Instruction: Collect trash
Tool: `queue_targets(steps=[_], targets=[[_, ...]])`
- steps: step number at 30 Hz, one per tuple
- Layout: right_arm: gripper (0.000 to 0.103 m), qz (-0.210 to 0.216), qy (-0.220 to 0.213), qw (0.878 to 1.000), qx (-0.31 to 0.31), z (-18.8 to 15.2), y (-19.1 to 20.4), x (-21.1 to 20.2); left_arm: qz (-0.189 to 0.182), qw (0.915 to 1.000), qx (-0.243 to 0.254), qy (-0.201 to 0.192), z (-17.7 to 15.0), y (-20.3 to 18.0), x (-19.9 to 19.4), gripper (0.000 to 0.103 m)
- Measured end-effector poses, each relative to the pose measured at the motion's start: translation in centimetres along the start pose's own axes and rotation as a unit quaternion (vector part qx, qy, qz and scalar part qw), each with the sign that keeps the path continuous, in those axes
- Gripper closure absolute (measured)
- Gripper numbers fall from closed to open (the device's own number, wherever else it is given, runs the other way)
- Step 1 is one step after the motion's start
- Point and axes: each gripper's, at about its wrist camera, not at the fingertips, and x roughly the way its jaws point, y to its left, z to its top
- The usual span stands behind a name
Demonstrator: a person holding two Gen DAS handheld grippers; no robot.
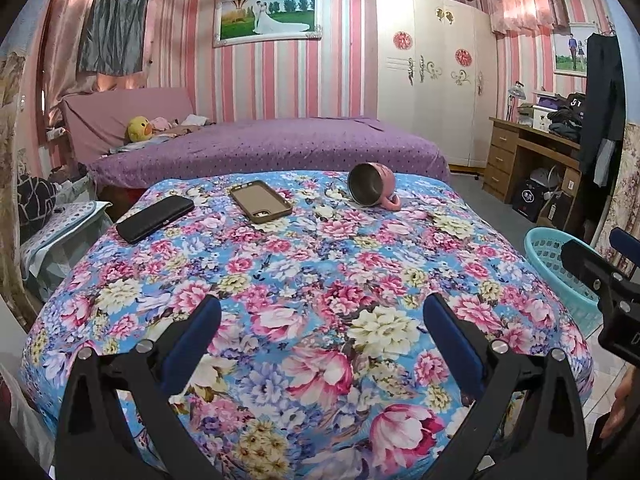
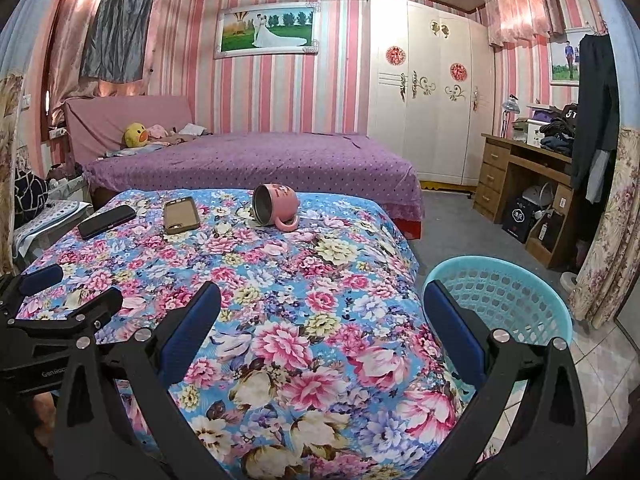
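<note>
Both grippers, left [image 1: 320,328] and right [image 2: 320,316], spread wide, empty, above floral cloth [image 1: 312,264]. Basket [image 2: 516,300] beside table, right. Mug [image 1: 374,187] tipped, far end; no trash seen.

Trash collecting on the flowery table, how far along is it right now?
Nothing looks done: what shows of the teal basket is bare inside. Nothing is in hand; the left gripper and right gripper are both open. Left on the floral cloth are a tipped pink mug, a brown phone case and a black phone; no obvious trash shows.
</note>
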Motion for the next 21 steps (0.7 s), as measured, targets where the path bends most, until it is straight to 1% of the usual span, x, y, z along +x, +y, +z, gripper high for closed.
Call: queue_targets(steps=[6, 21], targets=[[0.004, 0.000, -0.001, 1.000, -0.007, -0.10, 0.29, 0.05, 0.003, 1.0000, 0.005, 0.002, -0.12, -0.04, 0.06, 0.004], [0.004, -0.001, -0.003, 1.000, -0.008, 0.02, 0.28, -0.02, 0.001, 1.0000, -0.006, -0.001, -0.08, 0.38, 0.07, 0.004]])
